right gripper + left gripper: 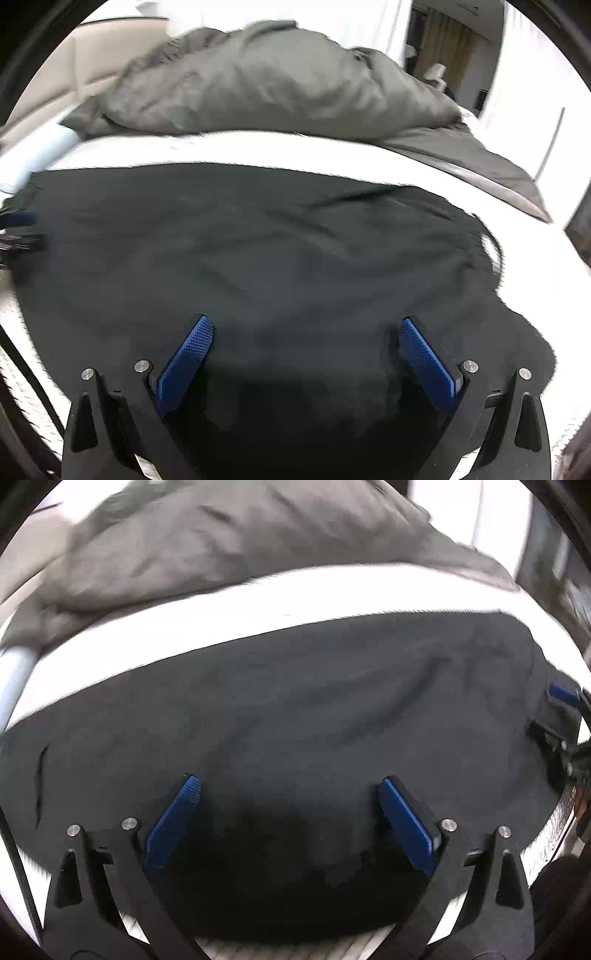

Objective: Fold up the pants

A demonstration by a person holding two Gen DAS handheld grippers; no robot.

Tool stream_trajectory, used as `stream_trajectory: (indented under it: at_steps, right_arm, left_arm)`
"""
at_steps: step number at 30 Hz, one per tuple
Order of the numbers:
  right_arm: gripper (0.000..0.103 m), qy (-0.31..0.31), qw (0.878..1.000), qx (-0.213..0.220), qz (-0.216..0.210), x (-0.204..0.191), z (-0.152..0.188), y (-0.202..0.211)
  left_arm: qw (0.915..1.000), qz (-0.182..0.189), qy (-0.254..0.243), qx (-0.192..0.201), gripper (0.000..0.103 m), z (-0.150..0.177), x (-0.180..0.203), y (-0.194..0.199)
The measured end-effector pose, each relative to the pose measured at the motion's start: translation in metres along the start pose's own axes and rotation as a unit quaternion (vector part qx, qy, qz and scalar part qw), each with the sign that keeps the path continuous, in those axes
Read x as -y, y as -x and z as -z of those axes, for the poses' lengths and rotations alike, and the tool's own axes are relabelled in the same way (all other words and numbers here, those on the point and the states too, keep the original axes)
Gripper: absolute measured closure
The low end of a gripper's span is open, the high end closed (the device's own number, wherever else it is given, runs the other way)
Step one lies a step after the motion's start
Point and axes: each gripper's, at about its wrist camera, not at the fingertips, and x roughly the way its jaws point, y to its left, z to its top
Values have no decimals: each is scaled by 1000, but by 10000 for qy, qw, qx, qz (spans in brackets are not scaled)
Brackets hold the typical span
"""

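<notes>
1. The pants lie spread on the white bed, dark and mostly flat, with a few shallow creases running across them.
2. Beyond them, at the far side of the bed, a grey duvet is heaped up, apart from the pants with a strip of white sheet between.
3. My left gripper hangs over the near part of the pants with its jaws spread wide and nothing between them; the blue pads grip no cloth.
4. My right gripper is the same: jaws wide apart above the cloth, holding nothing.
5. In the left view I can see the right gripper at the right edge of the pants; in the right view the left gripper shows at their left edge.
6. I judge the cloth soft, light and limp: it will sag and drag, not hold a shape, and a pinch of one layer may slip.
7. I would take hold at an edge or corner, both layers together, one gripper at each end of the same side, and lift evenly so the fold lands straight.
</notes>
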Motion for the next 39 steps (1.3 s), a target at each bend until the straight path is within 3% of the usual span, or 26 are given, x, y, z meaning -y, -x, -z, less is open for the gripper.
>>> stream_trajectory:
  at_steps: [4,5,7,11,12,14,17,21,23,25,28,31,33,35,37,39]
  right_arm:
    - [0,515,9985,-163,115,-23,7,-15]
    - [0,412,9990,-164,-14,-18,7,-18]
    - [0,67,9997,-163,-183,0,7,-21]
    - [1,-425,9983,-262,-288,22,11,-30]
    - [1,-394,9986,-270,-237,20,11,-29]
    - [1,-251,9992,-296,-67,13,10,-29]
    - [1,-230,9992,-317,-9,11,9,-31]
    - [0,-340,9989,-331,58,9,0,-22]
    - [0,-344,9992,-180,-41,0,-10,-10]
    - [0,-141,9994,39,-310,-24,-28,4]
    - [0,251,9978,94,-605,-59,-51,7]
    - [0,698,9933,-242,-892,-107,-70,-23]
    - [0,1050,9903,-406,-815,-131,-69,-45]
    - [0,1232,9888,-571,-623,-140,-60,-60]
    - [0,1083,9904,-488,-705,-127,-57,-56]
    - [0,886,9947,-469,-221,-94,-51,-52]
  left_arm:
    - [9994,40,169,-300,5,-9,2,-24]
    - [9992,96,253,-280,5,-7,-4,-21]
    - [9991,-158,311,-239,5,-1,-17,-13]
    - [9924,-920,797,-180,5,3,-87,-10]
    - [9893,-1005,1043,-177,4,8,-106,-6]
    - [9844,-820,1556,-69,3,18,-141,3]
    - [9759,-1119,1873,-23,3,31,-164,12]
    - [9759,-1048,1907,164,4,39,-155,31]
    - [9790,-609,1904,392,4,44,-134,51]
    - [9870,-189,1483,589,4,45,-98,64]
    - [9945,-56,918,505,4,44,-56,57]
    - [9985,-102,524,74,4,51,-24,35]
    - [9992,-253,314,54,1,48,-18,21]
    - [9993,-177,323,85,1,52,-18,23]
    - [9992,-134,366,102,1,59,-19,28]
    - [9990,-169,397,102,1,66,-17,33]
